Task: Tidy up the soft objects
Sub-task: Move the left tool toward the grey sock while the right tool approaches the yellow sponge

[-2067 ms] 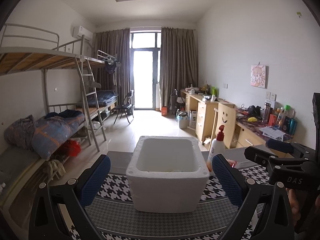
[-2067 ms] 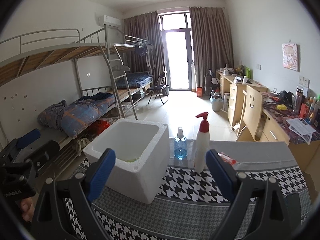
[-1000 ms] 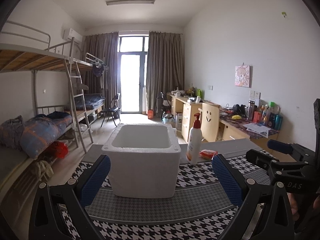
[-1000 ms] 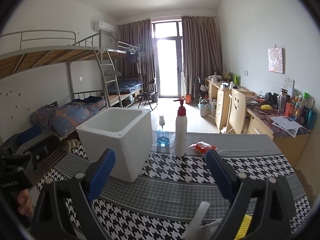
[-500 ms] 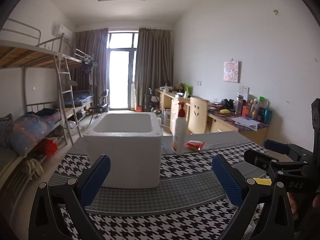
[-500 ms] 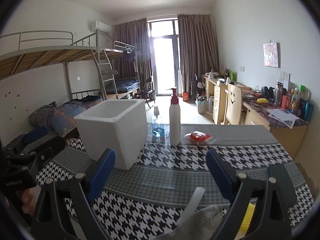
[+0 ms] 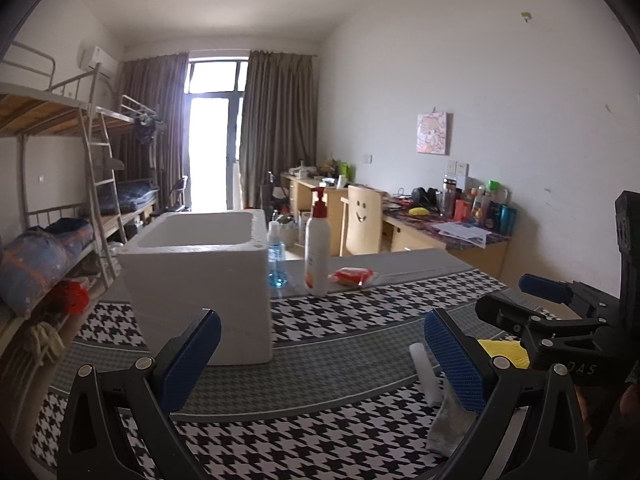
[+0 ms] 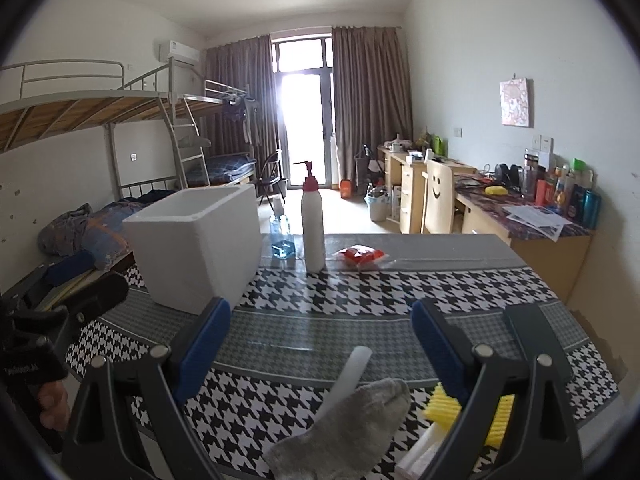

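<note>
A white foam box [image 7: 200, 276] [image 8: 196, 240] stands open-topped on the houndstooth tablecloth [image 8: 400, 292], left of centre. Near the front edge lie a grey sock [image 8: 352, 428] [image 7: 446, 428], a white foam stick [image 8: 350, 376] [image 7: 424, 374] and a yellow ridged sponge [image 8: 442, 406] [image 7: 504, 350]. My right gripper [image 8: 320, 344] hangs open just above the sock and stick. My left gripper [image 7: 322, 354] is open over bare cloth between the box and the stick. Both hold nothing.
A white pump bottle with a red top [image 8: 313, 236], a small blue spray bottle [image 8: 282, 236] and a red packet [image 8: 360, 256] stand at the table's far side. Beyond are bunk beds [image 8: 120, 128], desks [image 8: 520, 224] and a smiley-face chair [image 8: 438, 200].
Both grippers have pulled back and down from above the foam box toward the near right of the table. The sock, stick and yellow sponge have come into view.
</note>
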Demonstrator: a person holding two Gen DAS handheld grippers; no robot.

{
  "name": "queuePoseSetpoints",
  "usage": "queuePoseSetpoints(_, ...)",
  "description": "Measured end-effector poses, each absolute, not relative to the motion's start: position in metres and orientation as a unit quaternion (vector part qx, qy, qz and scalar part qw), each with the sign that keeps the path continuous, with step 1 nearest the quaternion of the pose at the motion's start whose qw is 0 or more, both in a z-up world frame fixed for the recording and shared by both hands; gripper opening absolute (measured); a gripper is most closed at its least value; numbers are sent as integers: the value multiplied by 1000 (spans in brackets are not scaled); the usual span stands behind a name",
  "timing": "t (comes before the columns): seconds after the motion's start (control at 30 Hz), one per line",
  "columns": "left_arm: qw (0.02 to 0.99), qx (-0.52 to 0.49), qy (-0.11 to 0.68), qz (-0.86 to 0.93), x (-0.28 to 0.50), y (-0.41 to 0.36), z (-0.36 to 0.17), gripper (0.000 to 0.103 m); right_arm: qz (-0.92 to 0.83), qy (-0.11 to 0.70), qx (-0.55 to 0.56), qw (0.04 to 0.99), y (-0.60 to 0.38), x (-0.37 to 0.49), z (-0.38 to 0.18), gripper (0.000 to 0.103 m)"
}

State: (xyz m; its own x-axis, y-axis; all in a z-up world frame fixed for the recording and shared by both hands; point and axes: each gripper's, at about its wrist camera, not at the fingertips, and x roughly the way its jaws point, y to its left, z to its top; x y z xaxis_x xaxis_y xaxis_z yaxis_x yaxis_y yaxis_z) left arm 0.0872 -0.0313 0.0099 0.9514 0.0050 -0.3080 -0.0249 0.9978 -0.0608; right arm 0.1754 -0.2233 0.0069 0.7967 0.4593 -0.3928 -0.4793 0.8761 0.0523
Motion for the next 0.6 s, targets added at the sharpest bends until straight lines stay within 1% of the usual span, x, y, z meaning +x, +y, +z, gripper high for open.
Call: queuePoseSetpoints(0.6, 978, -22, 201, -58, 102, -68, -9, 102, 193, 218, -16, 956, -264, 169, -12, 94)
